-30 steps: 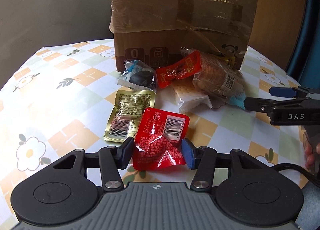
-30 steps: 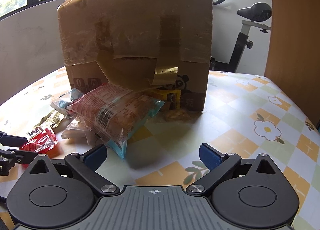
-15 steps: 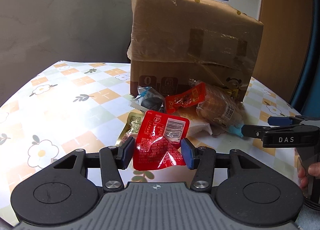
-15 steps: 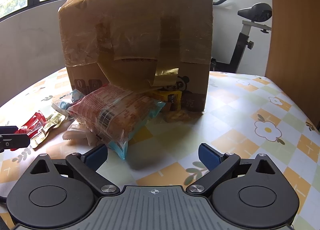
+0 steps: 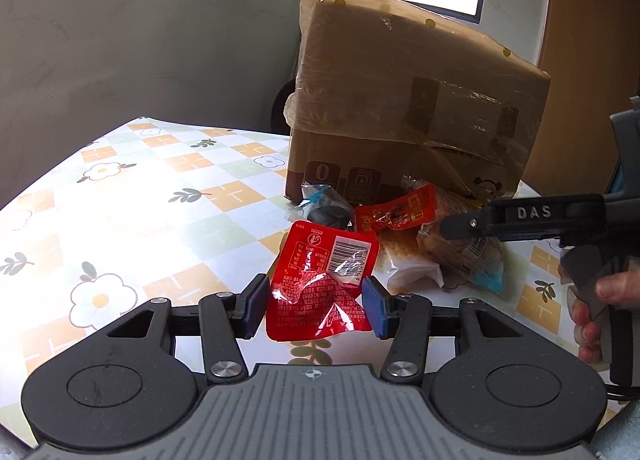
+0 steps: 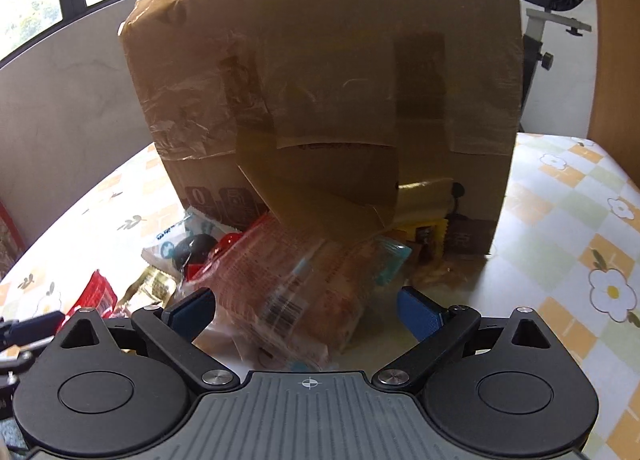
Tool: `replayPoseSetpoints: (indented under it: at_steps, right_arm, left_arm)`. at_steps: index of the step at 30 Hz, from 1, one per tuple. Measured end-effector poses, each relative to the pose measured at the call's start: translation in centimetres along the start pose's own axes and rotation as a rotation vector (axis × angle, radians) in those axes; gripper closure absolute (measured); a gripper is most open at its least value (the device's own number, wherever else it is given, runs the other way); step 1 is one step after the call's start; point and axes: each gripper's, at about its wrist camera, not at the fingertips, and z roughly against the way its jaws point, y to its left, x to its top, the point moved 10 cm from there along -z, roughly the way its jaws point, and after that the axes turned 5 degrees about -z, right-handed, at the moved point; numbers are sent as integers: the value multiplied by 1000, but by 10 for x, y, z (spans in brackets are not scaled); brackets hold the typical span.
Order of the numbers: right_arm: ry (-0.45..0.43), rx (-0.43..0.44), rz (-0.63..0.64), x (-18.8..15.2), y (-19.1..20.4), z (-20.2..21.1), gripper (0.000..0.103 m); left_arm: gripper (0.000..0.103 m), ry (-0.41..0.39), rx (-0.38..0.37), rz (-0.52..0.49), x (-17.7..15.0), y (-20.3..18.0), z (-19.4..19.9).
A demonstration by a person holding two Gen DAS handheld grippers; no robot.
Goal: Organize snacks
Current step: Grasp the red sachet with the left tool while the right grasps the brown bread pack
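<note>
cardboard box [image 6: 328, 100] blocks ahead, tablecloth [image 5: 120, 220] open left

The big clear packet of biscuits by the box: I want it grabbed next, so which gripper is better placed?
Right. The right gripper is open with the biscuit packet between its fingers; the left gripper is shut on a red sachet.

Gold packet [image 6: 154, 287] mostly hidden — biscuit pack [image 6: 296, 292] blurred, perhaps crackers.

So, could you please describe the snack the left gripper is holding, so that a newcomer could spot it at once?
Start at the tall taped cardboard box on the flowered table; a heap of snacks lies at its foot. Nearer the camera, the left gripper pinches a flat red packet, the only one lifted clear of the heap, with a white barcode label.
</note>
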Motion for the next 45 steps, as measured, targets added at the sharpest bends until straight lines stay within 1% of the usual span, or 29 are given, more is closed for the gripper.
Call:
replayPoseSetpoints:
  at_steps: [2, 3, 5, 7, 9, 11, 14, 15, 16, 20, 22, 25, 30, 34, 41, 45]
  right_arm:
    - [-4, 7, -47, 9, 0, -7, 6]
    - [-2, 8, -64, 12, 0, -11, 4]
    - [6, -14, -72, 15, 1, -17, 3]
    - [7, -20, -89, 16, 1, -21, 0]
    - [2, -24, -99, 16, -1, -22, 0]
    - [-8, -23, -78, 13, 0, -22, 0]
    - [-17, -18, -43, 7, 1, -17, 7]
    - [-16, -6, -47, 4, 1, -15, 14]
    - [-14, -1, -52, 1, 1, -12, 18]
    - [-27, 5, -39, -15, -2, 10, 22]
    - [-20, 14, -32, -24, -5, 18, 25]
    - [4, -39, 26, -39, -10, 27, 26]
    - [-3, -26, 15, -50, -16, 41, 27]
    - [-9, -28, 22, -53, -15, 38, 27]
    - [-24, -31, -2, -53, -19, 38, 27]
    - [-20, -25, -6, -52, -19, 38, 28]
  left_arm:
    - [50, -2, 2, 5, -1, 1, 1]
    - [50, -3, 3, 8, -1, 2, 1]
    - [50, 0, 5, 13, -1, 3, 0]
    - [50, 3, 6, 17, -2, 4, -1]
    - [50, 6, 4, 17, -3, 4, -2]
    - [50, 8, 4, 16, -2, 4, -3]
    - [50, 8, 6, 16, -2, 3, -3]
    - [50, 8, 6, 16, -2, 4, -3]
    - [50, 9, 7, 17, -2, 4, -3]
    - [50, 10, 5, 16, -2, 3, -2]
    - [50, 11, 2, 13, -2, 1, -2]
    - [50, 10, -5, 6, -1, -2, -2]
    - [50, -3, -10, -2, 1, -6, 3]
    - [50, -7, -11, -7, 1, -8, 5]
    - [50, 6, -9, -7, -1, -7, 3]
    - [50, 4, -9, -8, 0, -7, 1]
